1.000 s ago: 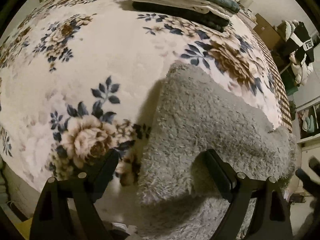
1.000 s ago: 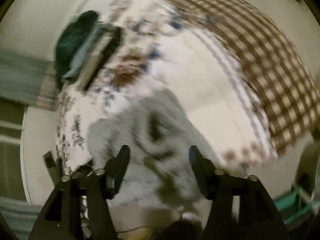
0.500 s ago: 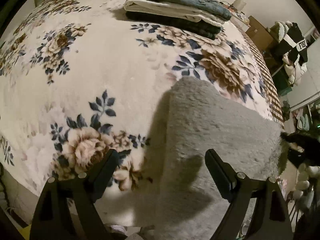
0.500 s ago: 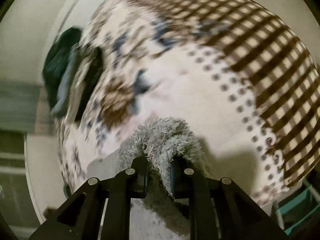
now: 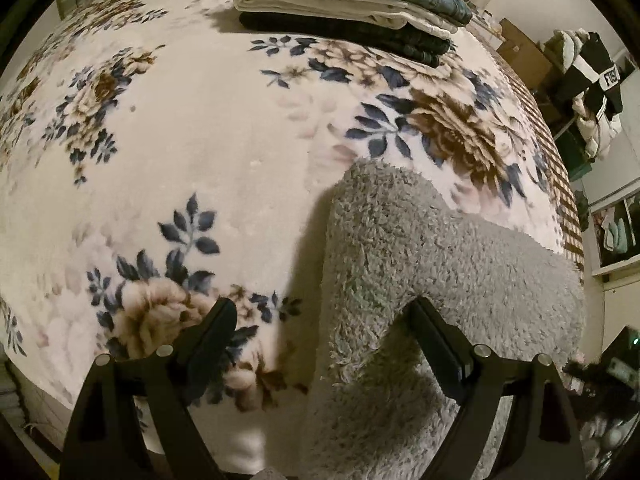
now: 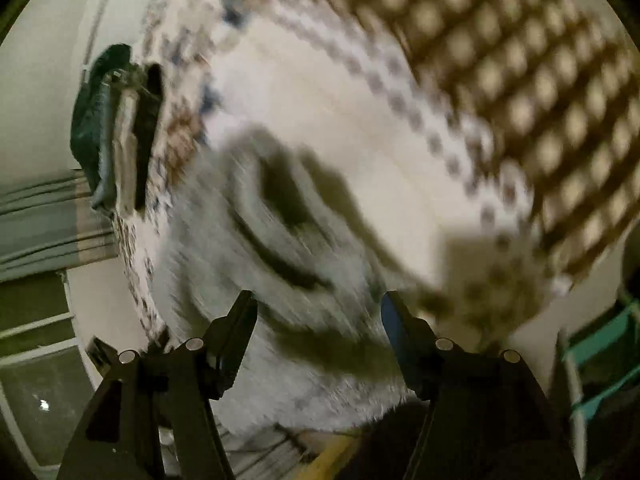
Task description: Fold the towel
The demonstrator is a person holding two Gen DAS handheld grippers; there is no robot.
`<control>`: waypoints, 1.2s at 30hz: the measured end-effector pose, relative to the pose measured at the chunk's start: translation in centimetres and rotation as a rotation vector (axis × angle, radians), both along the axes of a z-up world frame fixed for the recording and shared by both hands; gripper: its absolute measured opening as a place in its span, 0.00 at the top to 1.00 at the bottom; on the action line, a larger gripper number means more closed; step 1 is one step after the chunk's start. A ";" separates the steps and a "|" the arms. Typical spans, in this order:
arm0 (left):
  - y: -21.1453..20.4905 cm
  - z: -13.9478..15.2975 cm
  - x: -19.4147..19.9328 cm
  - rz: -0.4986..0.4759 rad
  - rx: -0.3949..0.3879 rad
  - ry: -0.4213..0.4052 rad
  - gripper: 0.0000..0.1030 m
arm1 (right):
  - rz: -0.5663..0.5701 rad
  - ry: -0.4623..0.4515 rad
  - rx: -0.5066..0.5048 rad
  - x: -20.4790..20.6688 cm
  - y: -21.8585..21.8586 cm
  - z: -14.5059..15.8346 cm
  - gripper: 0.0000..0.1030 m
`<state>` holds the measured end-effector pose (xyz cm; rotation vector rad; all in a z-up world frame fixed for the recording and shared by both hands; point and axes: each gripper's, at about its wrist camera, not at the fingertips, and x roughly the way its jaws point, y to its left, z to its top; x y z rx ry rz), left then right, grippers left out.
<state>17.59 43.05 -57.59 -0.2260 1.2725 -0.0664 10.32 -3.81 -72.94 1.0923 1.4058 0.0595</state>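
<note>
Two grippers work over a grey towel (image 5: 420, 280) spread near the edge of a bed with a floral blanket (image 5: 208, 128). The left gripper (image 5: 324, 324) hangs above the towel's left border with its jaws wide apart; nothing is clamped, and the towel edge sits between the fingers without pad contact. This position probably readies it to pin or pick up that border for the next fold. The right gripper (image 6: 318, 316) has its jaws opening, with rumpled towel (image 6: 280, 248) below them but no cloth pressed by the pads, which suggests a fold is being laid down.

The left wrist view is sharp and shows a stack of folded clothes (image 5: 352, 12) at the far side of the bed. The right wrist view is blurred, yet it alone shows the checked bed cover (image 6: 500, 92) and the creases in the towel's right part.
</note>
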 end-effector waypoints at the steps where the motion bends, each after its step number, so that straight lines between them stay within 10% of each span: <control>1: -0.1 0.0 0.0 -0.004 0.004 0.001 0.14 | -0.016 0.007 0.041 -0.6 0.4 -1.1 0.42; 3: -0.2 0.0 0.1 -0.014 0.010 0.004 0.14 | -0.053 -0.012 0.054 -1.3 1.1 -1.7 0.86; 6: -0.2 0.3 0.2 -0.027 0.018 0.006 0.14 | -0.100 -0.036 0.003 -3.0 1.2 0.2 0.90; 11: -0.6 0.9 0.7 -0.045 0.009 0.010 0.14 | -0.123 -0.018 -0.070 -6.4 -0.3 4.2 0.91; 17: -1.6 2.0 2.2 -0.071 -0.002 -0.009 0.14 | 0.015 0.213 -0.056 -5.8 -1.2 -0.5 0.77; 21: -2.5 2.3 3.7 -0.102 0.004 -0.013 0.14 | 0.064 0.012 -0.176 -3.9 -0.7 5.2 0.38; 24: -3.0 1.3 5.4 -0.115 0.011 0.002 0.14 | 0.029 -0.100 -0.131 -1.7 -1.2 6.7 0.31; 30: -2.2 -1.4 7.9 -0.081 -0.005 0.065 0.14 | 0.031 -0.071 -0.028 5.7 -1.0 1.6 0.33; 32: -1.6 -2.3 8.6 -0.064 0.005 0.086 0.14 | 0.037 -0.108 -0.019 7.7 -0.2 1.0 0.66; 36: -0.5 -5.2 9.5 -0.024 -0.099 0.173 0.12 | 0.063 -0.134 -0.126 9.7 0.9 0.2 0.73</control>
